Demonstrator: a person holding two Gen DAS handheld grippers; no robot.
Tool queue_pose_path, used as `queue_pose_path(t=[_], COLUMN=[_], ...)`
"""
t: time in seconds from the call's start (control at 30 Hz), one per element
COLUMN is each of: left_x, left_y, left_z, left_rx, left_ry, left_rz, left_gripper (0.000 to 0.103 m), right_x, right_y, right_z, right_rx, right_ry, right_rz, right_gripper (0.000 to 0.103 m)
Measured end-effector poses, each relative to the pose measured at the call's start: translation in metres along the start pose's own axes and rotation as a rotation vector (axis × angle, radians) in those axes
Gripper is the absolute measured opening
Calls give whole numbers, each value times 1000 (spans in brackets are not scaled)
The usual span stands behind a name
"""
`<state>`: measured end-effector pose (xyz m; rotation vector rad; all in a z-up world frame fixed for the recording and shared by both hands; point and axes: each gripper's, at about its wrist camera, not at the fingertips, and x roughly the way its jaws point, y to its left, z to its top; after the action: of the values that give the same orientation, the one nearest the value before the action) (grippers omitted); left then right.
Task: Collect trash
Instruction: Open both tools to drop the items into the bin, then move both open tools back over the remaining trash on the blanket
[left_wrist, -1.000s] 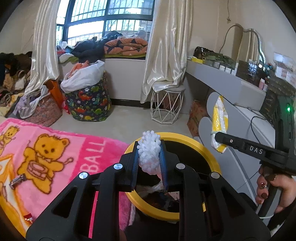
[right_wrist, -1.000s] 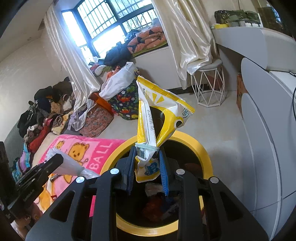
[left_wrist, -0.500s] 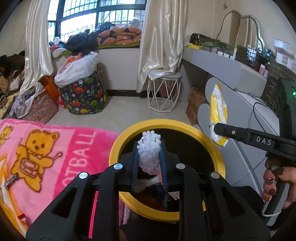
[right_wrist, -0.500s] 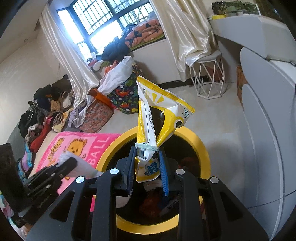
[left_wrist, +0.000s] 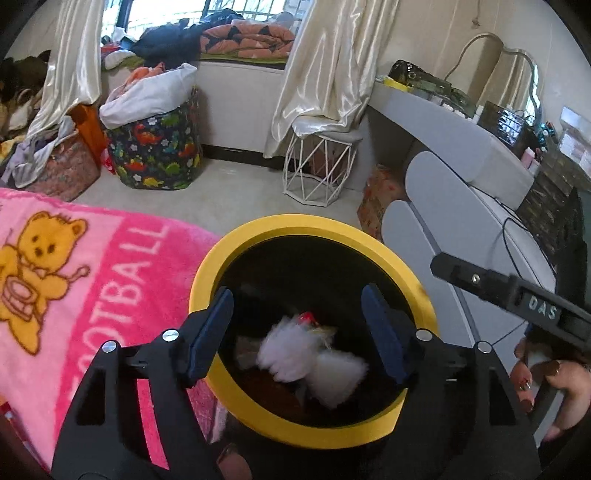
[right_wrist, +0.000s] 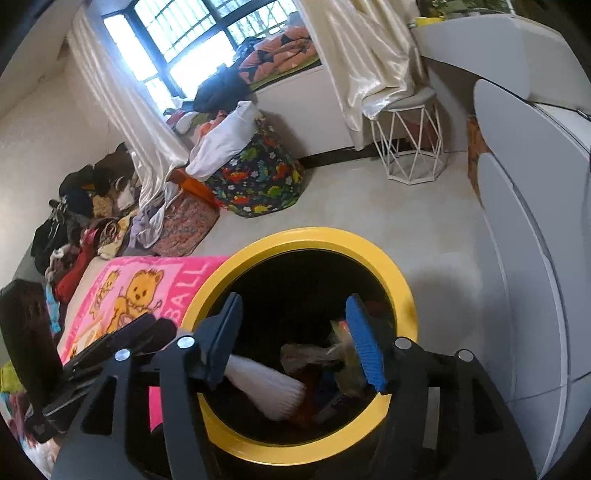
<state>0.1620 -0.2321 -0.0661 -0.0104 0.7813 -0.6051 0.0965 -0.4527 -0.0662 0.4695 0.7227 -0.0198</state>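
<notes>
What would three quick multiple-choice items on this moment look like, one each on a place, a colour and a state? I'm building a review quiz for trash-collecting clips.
1. Where is the fluffy white piece of trash?
A. on the pink bear blanket
B. inside the round bin
C. on the white wire stool

2. What colour is the bin's rim?
A. yellow
B. green
C. red

3. How does the left hand-held gripper stand?
A. shut on trash
B. open and empty
C. out of view

Answers:
B: the fluffy white piece of trash lies blurred within the round black bin with a yellow rim.
A: the rim is yellow in both views.
B: the left hand-held gripper has its blue pads wide apart over the bin, with nothing between them.
</notes>
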Motion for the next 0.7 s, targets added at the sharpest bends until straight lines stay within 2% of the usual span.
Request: queue_pose_path(t=[0.03,0.1,0.2,0.3,0.4,0.7], left_x=[-3,-9,-20,-32,-42,-70], left_y=[-1,-3,-4,-3,-1,17], left_z=[-1,-1,0,1,3,-2], left_rx=[6,18,20,26,25,22], left_ry=[-5,-28,-49,-74,-100,-159], left_rz=[0,8,0,28,45,106], left_gripper=[77,91,92,92,92,92], right_x=[-3,-6,-14,-21,-26,-30], right_y=[-1,-1,0,1,6,30], right_z=[0,1,2,3,3,3], right_rx=[6,10,3,7,-8,-61], right_ry=[-13,-29,-65,-104,-141,-182], right_rz=[-16,-30,-72,-90,-95,-78], right_gripper=[64,70,79,86,87,89])
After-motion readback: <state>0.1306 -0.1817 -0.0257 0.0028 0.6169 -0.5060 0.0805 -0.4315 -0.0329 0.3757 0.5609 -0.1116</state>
